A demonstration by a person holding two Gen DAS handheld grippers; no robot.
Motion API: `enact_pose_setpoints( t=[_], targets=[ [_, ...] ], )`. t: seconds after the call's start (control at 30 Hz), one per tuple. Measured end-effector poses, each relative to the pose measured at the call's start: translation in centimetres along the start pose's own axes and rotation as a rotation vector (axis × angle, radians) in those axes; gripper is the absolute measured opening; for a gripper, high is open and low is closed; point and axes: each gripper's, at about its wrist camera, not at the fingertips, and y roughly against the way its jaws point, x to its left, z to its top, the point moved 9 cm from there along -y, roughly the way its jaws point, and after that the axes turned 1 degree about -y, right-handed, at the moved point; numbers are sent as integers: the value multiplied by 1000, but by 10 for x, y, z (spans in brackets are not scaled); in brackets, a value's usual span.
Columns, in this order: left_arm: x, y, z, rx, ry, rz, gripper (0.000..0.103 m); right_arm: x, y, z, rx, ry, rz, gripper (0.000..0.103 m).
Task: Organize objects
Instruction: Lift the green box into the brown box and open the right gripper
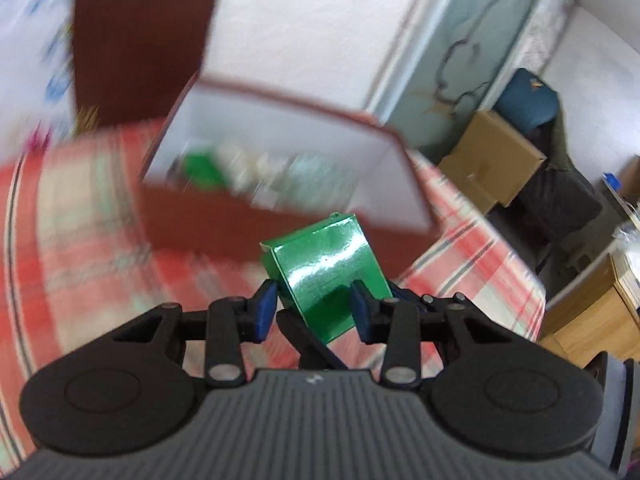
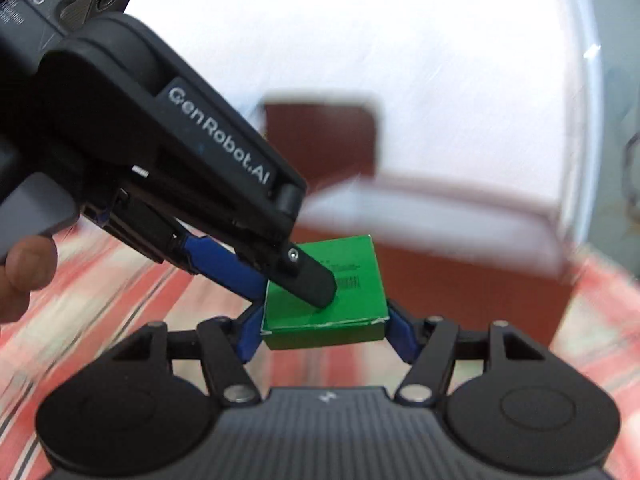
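A small glossy green box is held between both grippers above a red plaid cloth. My left gripper has its blue pads on the box's two sides. In the right wrist view the same green box sits between my right gripper's blue fingers, which press its left and right sides. The left gripper body reaches in from the upper left with a black finger on the box's top. Behind stands an open red-brown box with white inner walls, holding another green box and blurred items.
The table wears a red plaid cloth. The red-brown lid stands behind the open box. To the right are cardboard boxes, dark bags and a wooden cabinet. A thumb shows at the left edge.
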Motion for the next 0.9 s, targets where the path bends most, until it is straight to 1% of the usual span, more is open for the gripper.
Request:
enact_pose_setpoints(
  t=[0.07,0.13,0.2,0.27,0.33,0.37,0.4,0.43,0.47,0.5,0.57,0.63,0.67,0.8,0.9],
  targets=[
    [-18,-16,29,-30,-52,-4,43,-25,-8,25,-61,-4,-63,62],
    [-27,-39,50,-46,-81,9,43,-50,-23,41,-74,-36,-97,62],
    [-25,-59,62,-43,-81,30,43,-69,-42,48,-52,-64,-107,62],
    [-17,-75,69,-50,-80,62,43,-82,-65,50,-13,-94,-96,62],
    [-4,-77,73,-59,-64,115,43,-86,-88,50,22,-118,-64,65],
    [3,-83,73,-56,-55,147,44,-84,-99,49,38,-125,-40,68],
    [10,-86,72,-45,-49,180,43,-80,-108,48,55,-121,-13,79],
    [17,-88,69,-34,-49,208,43,-77,-116,46,71,-107,-15,83],
    [24,-87,70,-24,-51,228,43,-75,-119,45,68,-90,-40,83],
    [29,-81,69,-25,-47,235,43,-74,-119,44,61,-83,-52,83],
    [35,-65,67,-44,-36,230,43,-70,-107,43,29,-100,-47,84],
    [37,-51,63,-62,-39,244,46,-68,-89,40,-5,-110,-69,90],
    [35,-44,61,-68,-41,242,46,-67,-80,39,-21,-114,-79,90],
    [27,-15,50,-93,-87,297,45,-61,-39,35,-78,-131,-124,93],
    [28,8,42,-116,-82,321,47,-54,-16,31,-64,-136,-138,93]
  ],
)
